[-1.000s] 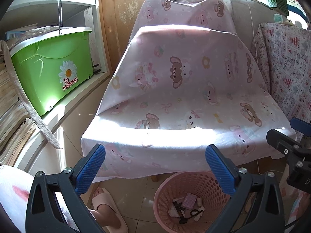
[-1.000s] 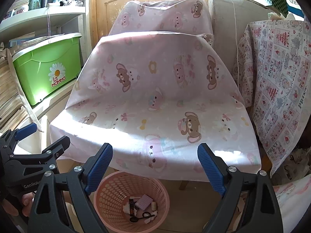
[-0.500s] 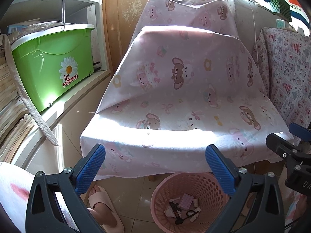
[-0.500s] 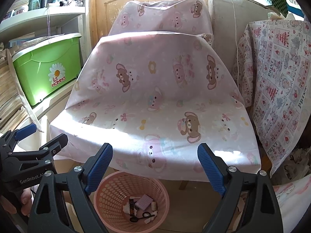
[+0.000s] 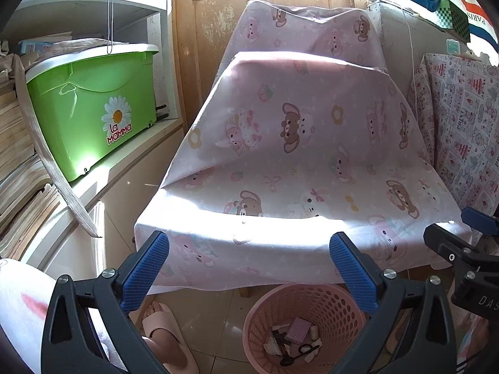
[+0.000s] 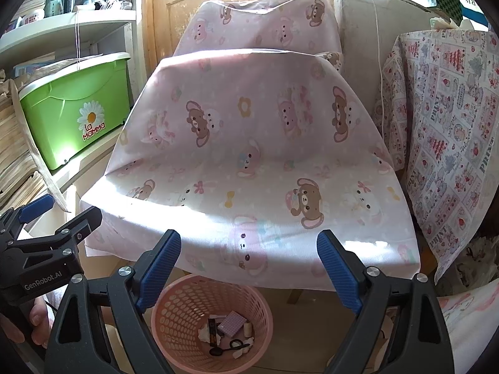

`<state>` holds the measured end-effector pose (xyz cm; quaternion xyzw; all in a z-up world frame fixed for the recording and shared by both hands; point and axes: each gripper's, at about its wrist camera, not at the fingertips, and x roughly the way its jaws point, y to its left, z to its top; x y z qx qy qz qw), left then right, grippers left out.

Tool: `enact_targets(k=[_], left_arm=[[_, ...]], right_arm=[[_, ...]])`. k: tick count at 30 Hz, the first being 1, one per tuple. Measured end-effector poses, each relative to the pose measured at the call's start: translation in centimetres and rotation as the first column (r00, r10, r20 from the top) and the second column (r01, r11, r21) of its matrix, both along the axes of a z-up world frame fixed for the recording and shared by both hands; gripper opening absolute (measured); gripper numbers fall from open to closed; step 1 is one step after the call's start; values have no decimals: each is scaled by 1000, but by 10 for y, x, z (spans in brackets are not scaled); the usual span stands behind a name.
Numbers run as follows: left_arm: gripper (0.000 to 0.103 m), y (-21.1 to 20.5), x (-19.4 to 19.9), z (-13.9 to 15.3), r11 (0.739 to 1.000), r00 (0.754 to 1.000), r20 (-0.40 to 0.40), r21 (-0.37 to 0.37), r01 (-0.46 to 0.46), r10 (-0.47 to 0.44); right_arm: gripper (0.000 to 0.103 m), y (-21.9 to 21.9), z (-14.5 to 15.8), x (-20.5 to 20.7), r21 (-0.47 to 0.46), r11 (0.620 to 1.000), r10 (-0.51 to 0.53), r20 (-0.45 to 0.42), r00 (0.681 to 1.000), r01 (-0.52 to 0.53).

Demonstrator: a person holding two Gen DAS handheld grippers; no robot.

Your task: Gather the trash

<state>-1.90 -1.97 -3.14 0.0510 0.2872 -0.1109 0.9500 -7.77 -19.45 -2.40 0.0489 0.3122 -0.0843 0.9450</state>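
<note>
A chair (image 6: 249,143) draped in a pink bear-print cloth (image 5: 305,162) is seen filling the middle of both views, sunlight laid across its front edge. To the left, a green bin (image 5: 90,106) is set on a white shelf (image 5: 124,168), with stacked papers (image 5: 15,155) beside it. To the right, a second printed cloth (image 6: 449,131) is hung over furniture.

On the tiled floor (image 5: 215,318), just under the chair's front edge, a pink basket (image 6: 212,321) is stood upright. The trash (image 6: 229,332) is found inside it, at the bottom: a small lilac box (image 6: 232,322), crumpled white scraps, a dark tube and a black looped item.

The left gripper (image 5: 249,271) is held above the basket, jaws spread wide, nothing between them. The right gripper (image 6: 249,268) is likewise released and empty, pointed down at the basket. A slippered foot (image 5: 165,333) is seen by the basket's left side.
</note>
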Motion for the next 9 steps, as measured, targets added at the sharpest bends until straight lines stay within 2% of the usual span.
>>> enact_targets(k=[6,9], left_arm=[[102,0,1,-2,1000,1000,-20,-7,4,-5],[102,-1,1,-2,1000,1000,-14,7,-6,6]], right_arm=[[90,1,0,2,6,1000,12,-11,1000,-12],[90,0,-2,6,58,997,59,-52,997,-56]])
